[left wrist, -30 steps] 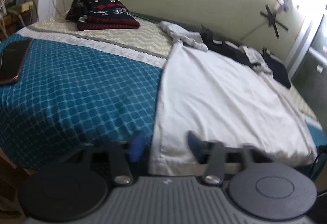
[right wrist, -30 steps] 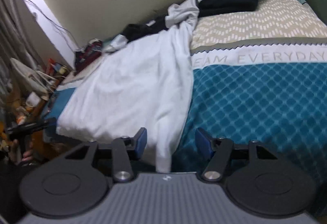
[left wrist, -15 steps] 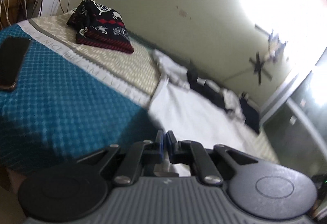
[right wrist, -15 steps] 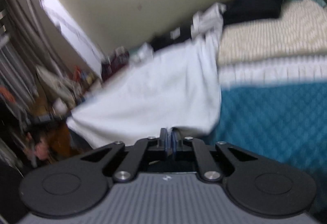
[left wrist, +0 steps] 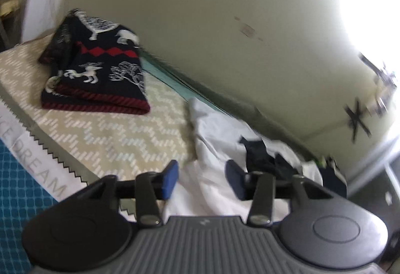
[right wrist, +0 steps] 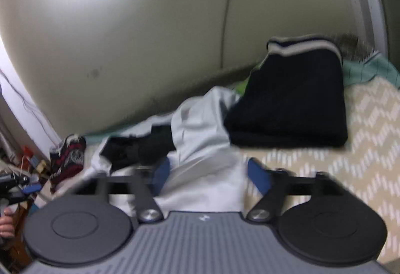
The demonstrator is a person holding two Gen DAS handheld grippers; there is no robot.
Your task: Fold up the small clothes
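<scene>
A white garment (left wrist: 210,184) lies on the bed, its far end bunched near the wall. My left gripper (left wrist: 202,180) is open just above its white cloth, jaws apart and holding nothing. The white garment (right wrist: 202,174) also shows in the right wrist view, where my right gripper (right wrist: 208,177) is open over it, jaws apart and empty. A dark garment (left wrist: 265,156) lies crumpled on the white one near the wall; it also shows in the right wrist view (right wrist: 140,146).
A folded navy, red and white patterned sweater (left wrist: 95,66) sits on the beige part of the bedspread (left wrist: 112,134). A folded black garment with a striped band (right wrist: 292,104) lies at the far right. The wall (left wrist: 225,24) runs close behind. Clutter stands off the bed's left end (right wrist: 25,174).
Both grippers were open at the near hem, shut on it, carried it toward the wall, and have now opened and let go. The white garment lies folded over at the far end.
</scene>
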